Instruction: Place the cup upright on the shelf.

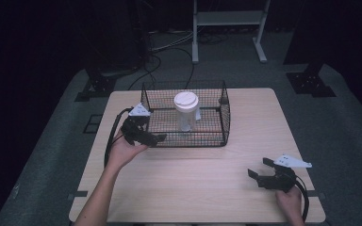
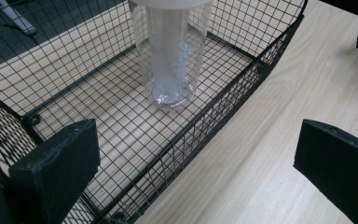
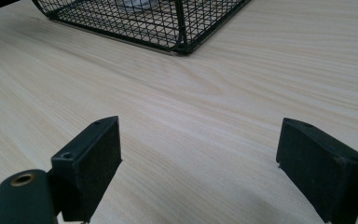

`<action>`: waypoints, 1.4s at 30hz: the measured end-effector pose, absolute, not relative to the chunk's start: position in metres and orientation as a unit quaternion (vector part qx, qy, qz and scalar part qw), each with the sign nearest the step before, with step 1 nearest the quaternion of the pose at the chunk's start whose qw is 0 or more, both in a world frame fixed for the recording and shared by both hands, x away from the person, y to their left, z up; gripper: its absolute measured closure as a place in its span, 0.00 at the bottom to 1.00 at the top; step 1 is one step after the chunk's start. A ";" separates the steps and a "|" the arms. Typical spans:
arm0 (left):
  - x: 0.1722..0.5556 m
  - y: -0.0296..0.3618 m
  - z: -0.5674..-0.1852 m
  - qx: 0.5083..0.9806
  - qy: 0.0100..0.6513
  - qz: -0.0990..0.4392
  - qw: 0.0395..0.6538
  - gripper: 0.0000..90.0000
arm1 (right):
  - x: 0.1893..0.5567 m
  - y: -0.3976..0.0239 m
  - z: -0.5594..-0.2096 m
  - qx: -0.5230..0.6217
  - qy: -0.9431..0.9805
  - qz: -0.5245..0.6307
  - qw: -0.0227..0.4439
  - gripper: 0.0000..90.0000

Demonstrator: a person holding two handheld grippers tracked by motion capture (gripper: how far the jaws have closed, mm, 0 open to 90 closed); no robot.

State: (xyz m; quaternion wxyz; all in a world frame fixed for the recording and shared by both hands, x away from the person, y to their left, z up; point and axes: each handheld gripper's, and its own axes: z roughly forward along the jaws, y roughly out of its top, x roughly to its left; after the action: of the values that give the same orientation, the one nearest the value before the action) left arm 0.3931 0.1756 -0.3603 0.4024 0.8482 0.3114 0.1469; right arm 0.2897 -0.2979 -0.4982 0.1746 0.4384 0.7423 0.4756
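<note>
A black wire basket [image 1: 226,117] stands on the far middle of the wooden table. Inside it a clear plastic cup with a white lid [image 1: 186,110] stands upright; the left gripper view shows the cup [image 2: 170,56] close up through the basket's front wall [image 2: 223,95]. My left gripper [image 1: 150,133] hovers at the basket's front left corner, open, with nothing between its jaws; it appears as [image 2: 196,163] in its own view. My right gripper [image 1: 259,169] is low over the table near the front right, open and empty, seen as [image 3: 198,168] in its own view, where the basket's corner [image 3: 182,28] lies ahead.
The light wooden table [image 1: 207,179] has bare surface between the basket and the front edge. A metal frame stand [image 1: 228,21] and cables [image 1: 155,61] lie on the dark floor behind the table.
</note>
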 end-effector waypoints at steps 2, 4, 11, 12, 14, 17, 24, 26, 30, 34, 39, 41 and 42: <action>0.391 0.178 -0.362 0.848 0.312 0.146 0.402 0.00 | 0.290 -0.298 -0.498 0.438 0.743 0.475 0.175 0.14; 0.388 0.180 -0.364 0.846 0.313 0.146 0.406 0.00 | 0.290 -0.298 -0.498 0.438 0.743 0.475 0.175 0.14; 0.375 0.187 -0.371 0.841 0.311 0.148 0.418 0.00 | 0.289 -0.298 -0.498 0.437 0.744 0.474 0.177 0.14; 0.373 0.188 -0.373 0.839 0.311 0.148 0.421 0.00 | 0.289 -0.298 -0.498 0.436 0.744 0.474 0.177 0.14; 0.369 0.191 -0.376 0.838 0.312 0.147 0.424 0.00 | 0.289 -0.297 -0.498 0.436 0.744 0.474 0.177 0.14; 0.364 0.194 -0.381 0.839 0.312 0.150 0.421 0.00 | 0.289 -0.297 -0.498 0.436 0.744 0.474 0.177 0.14; 0.346 0.200 -0.393 0.834 0.310 0.145 0.432 0.00 | 0.289 -0.296 -0.498 0.436 0.747 0.470 0.177 0.14; 0.342 0.202 -0.394 0.832 0.309 0.146 0.436 0.00 | 0.289 -0.296 -0.498 0.436 0.747 0.470 0.178 0.14; 0.337 0.205 -0.395 0.827 0.310 0.147 0.445 0.00 | 0.289 -0.296 -0.498 0.436 0.747 0.469 0.178 0.14; 0.331 0.206 -0.397 0.830 0.307 0.159 0.437 0.00 | 0.289 -0.296 -0.498 0.436 0.747 0.469 0.179 0.14; 0.324 0.209 -0.403 0.825 0.308 0.164 0.445 0.00 | 0.289 -0.296 -0.498 0.436 0.747 0.470 0.180 0.14; 0.321 0.210 -0.405 0.821 0.310 0.164 0.450 0.00 | 0.289 -0.296 -0.498 0.435 0.747 0.469 0.180 0.14; 0.319 0.211 -0.406 0.820 0.310 0.166 0.451 0.00 | 0.289 -0.296 -0.498 0.435 0.747 0.469 0.180 0.14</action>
State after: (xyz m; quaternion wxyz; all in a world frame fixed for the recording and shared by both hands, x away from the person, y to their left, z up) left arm 0.3195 0.2112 -0.4058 0.4507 0.8204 0.3105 0.1655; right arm 0.2890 -0.2960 -0.4980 0.1803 0.4350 0.7470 0.4693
